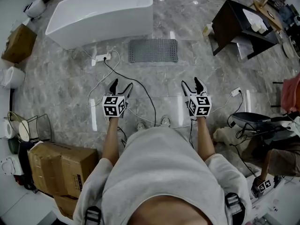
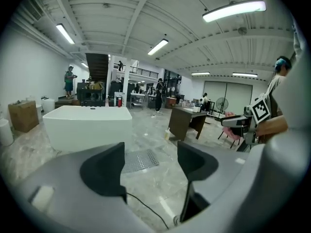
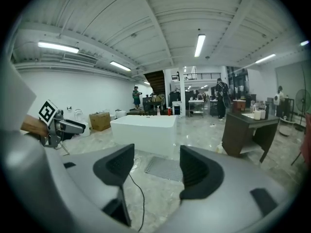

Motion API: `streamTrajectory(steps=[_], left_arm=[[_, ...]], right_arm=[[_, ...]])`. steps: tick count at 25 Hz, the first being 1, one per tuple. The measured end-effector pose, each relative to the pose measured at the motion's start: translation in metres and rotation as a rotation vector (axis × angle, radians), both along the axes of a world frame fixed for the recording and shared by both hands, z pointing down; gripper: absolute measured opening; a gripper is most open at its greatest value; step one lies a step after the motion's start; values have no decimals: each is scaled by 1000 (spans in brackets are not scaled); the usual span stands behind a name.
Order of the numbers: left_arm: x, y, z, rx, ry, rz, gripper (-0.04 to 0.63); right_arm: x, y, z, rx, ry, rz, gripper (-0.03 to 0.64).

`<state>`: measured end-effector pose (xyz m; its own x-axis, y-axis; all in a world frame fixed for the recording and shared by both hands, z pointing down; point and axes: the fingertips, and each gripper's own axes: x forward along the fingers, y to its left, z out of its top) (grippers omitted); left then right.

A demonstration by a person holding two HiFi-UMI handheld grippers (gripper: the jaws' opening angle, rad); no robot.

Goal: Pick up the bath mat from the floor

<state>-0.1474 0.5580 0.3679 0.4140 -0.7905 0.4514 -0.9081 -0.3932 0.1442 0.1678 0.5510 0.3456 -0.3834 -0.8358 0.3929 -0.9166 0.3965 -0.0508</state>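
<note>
The bath mat [image 1: 153,50] lay flat on the floor [image 1: 56,93], just beside the white bathtub [image 1: 101,13]. The left tongs [image 1: 121,83] and right tongs [image 1: 191,81] were held side by side above the floor, well apart from the mat. Both sets of jaws stood spread, with nothing between them. A black cable [image 3: 143,198] lay on the floor below the tongs.

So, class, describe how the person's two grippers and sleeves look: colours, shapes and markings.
Both the left gripper and right gripper have grey bodies, black curved pads and a cube of black-and-white square markers. The person wears a light grey short-sleeved top.
</note>
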Motion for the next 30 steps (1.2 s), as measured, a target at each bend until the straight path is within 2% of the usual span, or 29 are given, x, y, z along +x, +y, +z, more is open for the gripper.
streamTrajectory(steps=[3, 20, 30], left_arm=[[6, 0, 2, -10, 24, -13, 328], [66, 3, 6, -3, -1, -95, 328], [75, -8, 16, -26, -6, -118, 328]], right_arm=[[6, -1, 4, -3, 9, -2, 268], [71, -13, 18, -2, 23, -70, 268], [91, -34, 29, -17, 33, -62, 268]])
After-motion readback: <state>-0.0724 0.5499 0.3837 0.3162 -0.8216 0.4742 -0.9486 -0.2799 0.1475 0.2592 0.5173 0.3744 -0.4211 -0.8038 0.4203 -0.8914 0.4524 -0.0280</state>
